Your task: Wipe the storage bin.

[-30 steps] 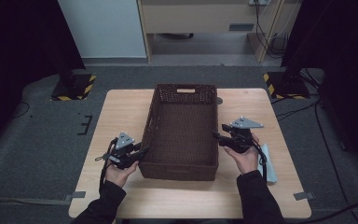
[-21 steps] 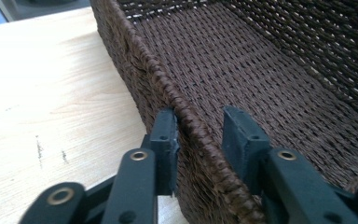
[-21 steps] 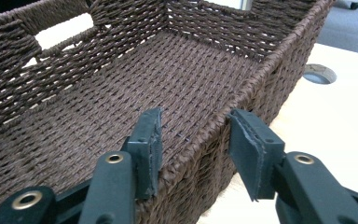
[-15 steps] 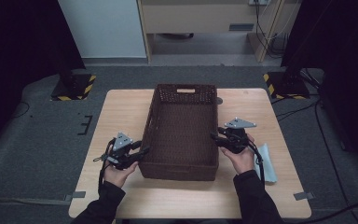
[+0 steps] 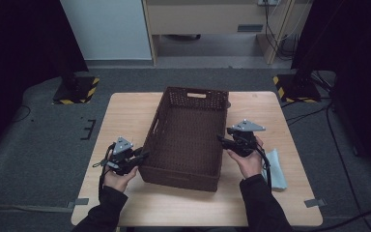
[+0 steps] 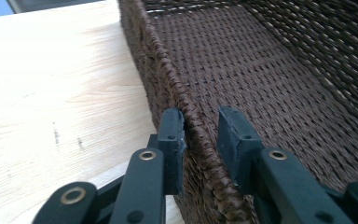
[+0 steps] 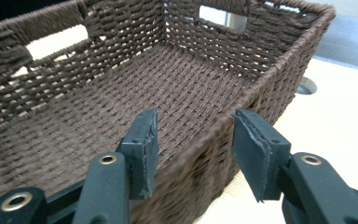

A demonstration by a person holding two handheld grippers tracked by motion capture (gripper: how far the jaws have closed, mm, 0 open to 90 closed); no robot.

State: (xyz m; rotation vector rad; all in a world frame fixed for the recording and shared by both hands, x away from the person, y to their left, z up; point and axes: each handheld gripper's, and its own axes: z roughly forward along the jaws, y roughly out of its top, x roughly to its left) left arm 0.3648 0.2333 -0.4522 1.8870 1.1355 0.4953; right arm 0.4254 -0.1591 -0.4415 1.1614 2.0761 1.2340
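Basket (image 5: 188,135): dark brown woven, rectangular, open top, empty. Stands mid-tabletop, long sides running near to far, slightly skewed. Handle cut-outs in the far end wall and in the left wall.

Tabletop (image 5: 125,116): pale wood, on a grey carpeted floor.

Left gripper (image 5: 142,155): at the basket's left wall, near end, held in the person's left hand (image 5: 118,176). In the left gripper view the fingers (image 6: 172,140) straddle the left rim, one outside the wall and one inside. The outer finger lies against the weave; the inner one stands just off it, a thin gap showing. The jaws have just been closing, with the rim between them. Not a firm clench as seen: rim bracketed, touched on one side.

Right gripper (image 5: 222,140): at the basket's right wall, about mid-length, held in the right hand (image 5: 246,162). In the right gripper view the fingers (image 7: 144,149) straddle the right rim with clear space on both sides; released, not pressing. The jaws have just been opening, the rim between them.

Cloth (image 5: 275,169): pale blue, flat on the tabletop to the right of the basket, near edge, just beside the right forearm.

Hole (image 7: 305,86): round, in the tabletop beside the basket's far right corner.
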